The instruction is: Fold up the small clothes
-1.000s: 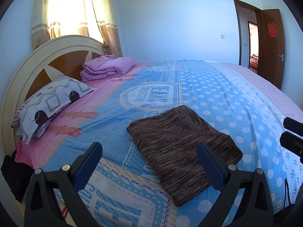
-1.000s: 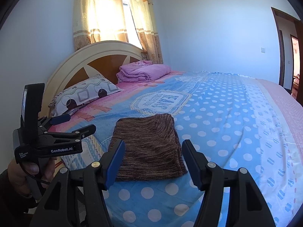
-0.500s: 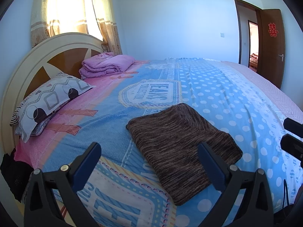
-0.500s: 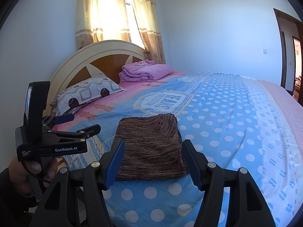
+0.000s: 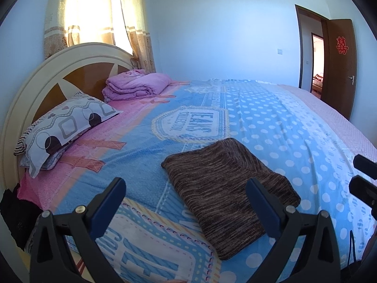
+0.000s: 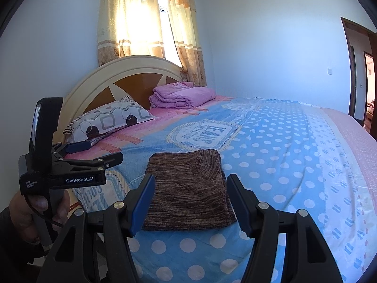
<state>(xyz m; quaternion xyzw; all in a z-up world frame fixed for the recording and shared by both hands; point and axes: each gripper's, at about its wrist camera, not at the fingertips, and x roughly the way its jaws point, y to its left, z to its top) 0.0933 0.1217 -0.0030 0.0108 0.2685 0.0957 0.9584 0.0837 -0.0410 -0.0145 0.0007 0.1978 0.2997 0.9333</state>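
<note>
Brown knit garment (image 5: 226,188) lies already folded into a compact rectangle on the bed (image 5: 271,127), near its close edge and well short of the grey patterned pillow (image 5: 68,127) and the folded pink quilt (image 5: 139,85) by the headboard. Left tool (image 5: 186,198): jaws spread wide, nothing between them, hovering off the garment's near-left side. Right tool (image 6: 189,201): jaws spread, empty, lined up on the garment's near edge without touching it. The person's hand (image 6: 35,210) grips the left tool's handle, as seen from the right wrist view. Handling estimate: light, soft, limp melange knit; layers look thick enough to pinch, but the folds will likely slide open if lifted by one layer. Best hold is judged to be a near corner or the near folded edge, pinching through all layers, one tool per corner. Versus one second ago: garment has the same shape and place; both tools have kept the same spread; the left view has drifted slightly, with the headboard sitting a little differently in frame; the right view is essentially unchanged.
</note>
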